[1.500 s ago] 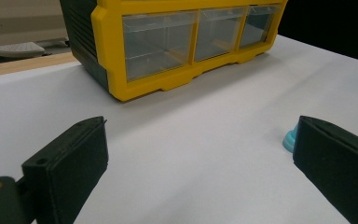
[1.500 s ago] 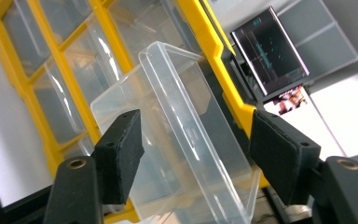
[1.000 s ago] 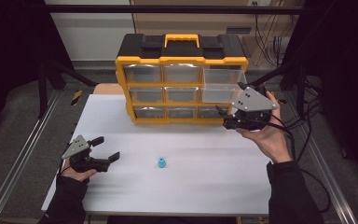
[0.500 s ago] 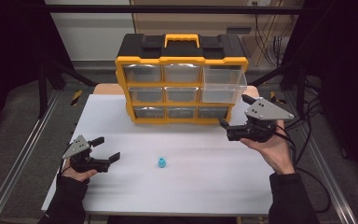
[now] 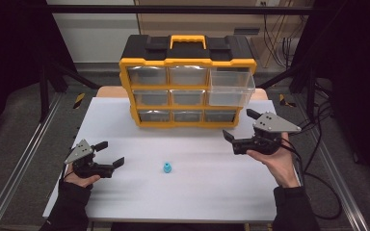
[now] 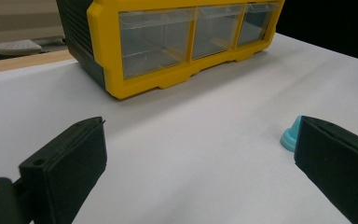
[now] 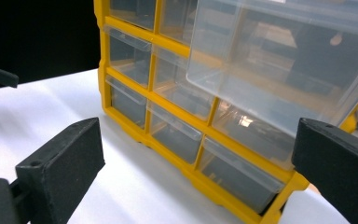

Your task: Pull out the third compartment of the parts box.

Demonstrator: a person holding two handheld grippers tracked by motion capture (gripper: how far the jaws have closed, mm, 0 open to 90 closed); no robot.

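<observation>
A yellow and black drawer cabinet (image 5: 188,72) stands at the back of the white table (image 5: 197,192). Its large clear top-right drawer (image 5: 230,89) is pulled out. A small blue cone-shaped piece (image 5: 167,168) rests on the table in front of it. My left gripper (image 5: 112,153) is held low at the left, open and empty, and the blue piece (image 6: 289,135) shows just beyond its right jaw. My right gripper (image 5: 238,124) hovers at the right, below the pulled-out drawer (image 7: 279,70). Its jaws have just been opening, and nothing is between them.
Metal frame rails (image 5: 24,154) run along both sides of the table. Cables (image 5: 318,159) trail off at the right. The bottom row of small drawers (image 7: 177,135) lies close ahead of my right gripper.
My right gripper has come down and back toward the table's near right, away from the pulled-out drawer, with its jaws wider apart. The left gripper has kept still.
</observation>
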